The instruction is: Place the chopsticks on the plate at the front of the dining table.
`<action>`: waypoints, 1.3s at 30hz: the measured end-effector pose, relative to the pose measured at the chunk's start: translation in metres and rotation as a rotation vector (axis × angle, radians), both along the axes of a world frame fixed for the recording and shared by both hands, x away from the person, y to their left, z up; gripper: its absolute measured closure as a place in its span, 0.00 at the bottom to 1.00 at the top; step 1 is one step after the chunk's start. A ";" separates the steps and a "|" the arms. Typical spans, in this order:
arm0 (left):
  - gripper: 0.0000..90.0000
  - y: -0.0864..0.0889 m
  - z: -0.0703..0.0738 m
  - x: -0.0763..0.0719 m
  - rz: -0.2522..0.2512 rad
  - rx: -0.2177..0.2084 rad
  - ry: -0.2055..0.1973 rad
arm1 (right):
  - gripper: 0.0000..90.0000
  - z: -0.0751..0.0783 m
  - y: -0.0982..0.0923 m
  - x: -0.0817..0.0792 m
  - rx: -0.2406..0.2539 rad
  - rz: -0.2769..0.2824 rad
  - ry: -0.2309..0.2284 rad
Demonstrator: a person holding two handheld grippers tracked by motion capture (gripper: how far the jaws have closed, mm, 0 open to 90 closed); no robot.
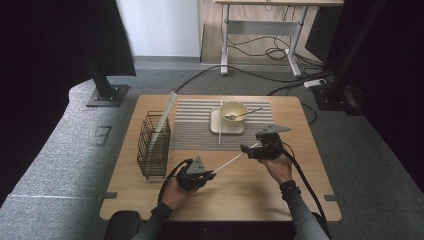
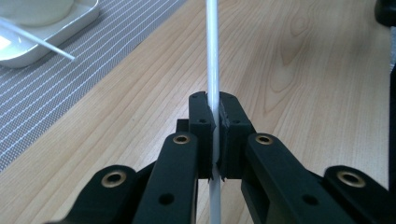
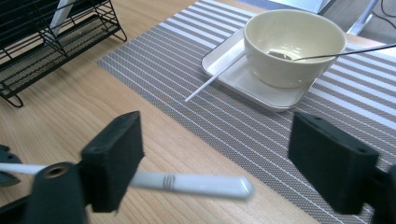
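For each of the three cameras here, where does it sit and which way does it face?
High view: above the person's side, facing forward and down on the wooden table; both forearms show.
Left gripper view: on the left hand-held gripper, looking along jaws shut on the thin white chopstick.
Right gripper view: on the right hand-held gripper, open, facing the cream bowl.
All three show the chopstick.
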State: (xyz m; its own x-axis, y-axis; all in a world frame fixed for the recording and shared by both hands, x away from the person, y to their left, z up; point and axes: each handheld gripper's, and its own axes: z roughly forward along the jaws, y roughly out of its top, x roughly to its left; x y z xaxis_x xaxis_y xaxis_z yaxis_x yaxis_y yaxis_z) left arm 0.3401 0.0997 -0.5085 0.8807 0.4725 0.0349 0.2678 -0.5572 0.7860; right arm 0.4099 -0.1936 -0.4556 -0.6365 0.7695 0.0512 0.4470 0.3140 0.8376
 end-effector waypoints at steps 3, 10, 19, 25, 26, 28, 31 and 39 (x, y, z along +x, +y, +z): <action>0.95 0.000 -0.001 0.001 0.013 0.007 0.005 | 0.10 0.001 -0.006 -0.004 0.002 -0.005 0.002; 0.95 0.002 0.000 0.004 0.049 0.008 0.015 | 0.00 -0.005 -0.024 -0.021 -0.037 -0.035 -0.059; 0.95 0.004 0.001 0.010 0.098 0.024 0.047 | 0.00 -0.030 -0.049 -0.039 -0.067 -0.077 -0.057; 0.95 0.003 0.002 0.015 0.131 0.027 0.058 | 0.00 -0.050 -0.066 -0.046 -0.075 -0.112 -0.037; 0.95 0.002 0.002 0.016 0.135 0.028 0.061 | 0.00 -0.052 -0.068 -0.046 -0.080 -0.117 -0.033; 0.95 0.000 0.001 0.017 0.144 0.028 0.066 | 0.00 -0.057 -0.073 -0.047 -0.086 -0.126 -0.026; 0.95 -0.004 -0.001 0.020 0.152 0.026 0.078 | 0.00 -0.068 -0.080 -0.047 -0.090 -0.134 -0.009; 0.95 -0.016 0.002 0.031 0.165 0.045 0.085 | 0.00 -0.100 -0.087 -0.038 -0.202 -0.146 0.057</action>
